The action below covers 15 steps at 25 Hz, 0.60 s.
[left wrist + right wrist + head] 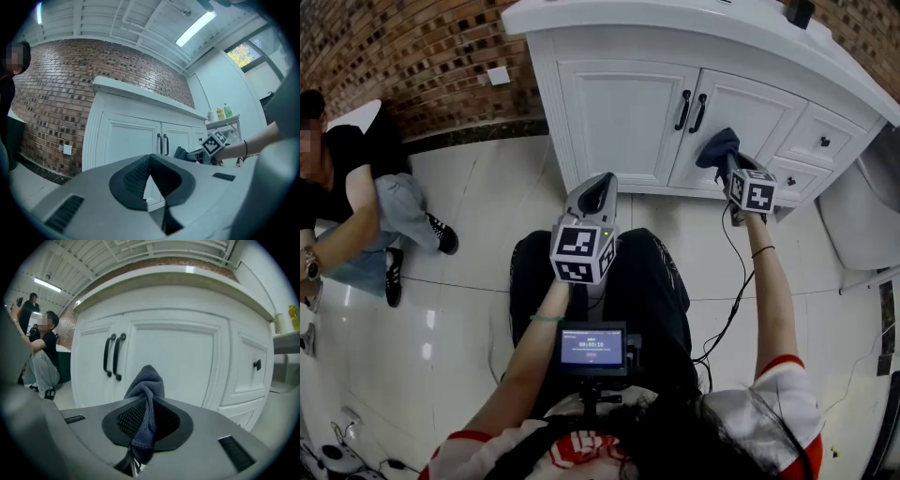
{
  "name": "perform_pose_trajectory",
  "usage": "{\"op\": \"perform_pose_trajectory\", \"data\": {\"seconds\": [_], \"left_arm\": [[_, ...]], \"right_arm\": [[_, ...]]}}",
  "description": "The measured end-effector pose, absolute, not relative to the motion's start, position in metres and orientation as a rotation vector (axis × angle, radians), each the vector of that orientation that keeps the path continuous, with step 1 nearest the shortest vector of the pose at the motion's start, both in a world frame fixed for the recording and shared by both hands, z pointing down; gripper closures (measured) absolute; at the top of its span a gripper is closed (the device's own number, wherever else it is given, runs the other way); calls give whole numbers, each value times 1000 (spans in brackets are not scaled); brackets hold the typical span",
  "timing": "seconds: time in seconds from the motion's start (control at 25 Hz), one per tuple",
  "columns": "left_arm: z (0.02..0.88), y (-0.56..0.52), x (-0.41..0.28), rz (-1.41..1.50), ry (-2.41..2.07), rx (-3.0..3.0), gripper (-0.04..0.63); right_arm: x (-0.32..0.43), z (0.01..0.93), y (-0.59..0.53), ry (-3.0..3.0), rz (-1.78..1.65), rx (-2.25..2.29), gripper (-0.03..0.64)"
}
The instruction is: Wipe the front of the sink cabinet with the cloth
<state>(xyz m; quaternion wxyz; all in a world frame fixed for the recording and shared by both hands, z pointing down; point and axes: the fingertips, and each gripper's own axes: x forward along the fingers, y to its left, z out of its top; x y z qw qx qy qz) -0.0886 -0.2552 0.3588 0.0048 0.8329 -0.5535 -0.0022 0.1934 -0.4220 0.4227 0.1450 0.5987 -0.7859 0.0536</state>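
Right gripper (149, 416) clamped on the blue cloth (146, 380), cloth low against right door (741, 108) of sink cabinet (619, 122); left gripper (150, 164) closed, empty, held back. Wiping looks underway, probably most of front left

I count two grippers, my left gripper (598, 194) and right gripper (727, 167), and one blue cloth (146, 392). The single sink cabinet (546, 56) shows me two doors (619, 117), two black bar handles (682, 110) and two drawers (842, 131), each with one knob (824, 142). One seated person (347, 202) and two bottles (219, 114) complete my tally.
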Motion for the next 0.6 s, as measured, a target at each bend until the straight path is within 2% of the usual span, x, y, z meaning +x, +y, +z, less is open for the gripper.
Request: {"op": "perform_pose_trajectory", "data": {"seconds": [0.2,0.4,0.6], "left_arm": [[346,-251,-55,-24,-1682,2666,572],[336,-246,-26,-49,-1600,2694,572],[328,-243,-13,-46,-1570,2735,572]], "right_arm": [[216,331,-420,-2347,54,1803,564],[183,272,-416,-2479,-57,1721,565],[145,251,-424,-2486,-188,1623,563]]}}
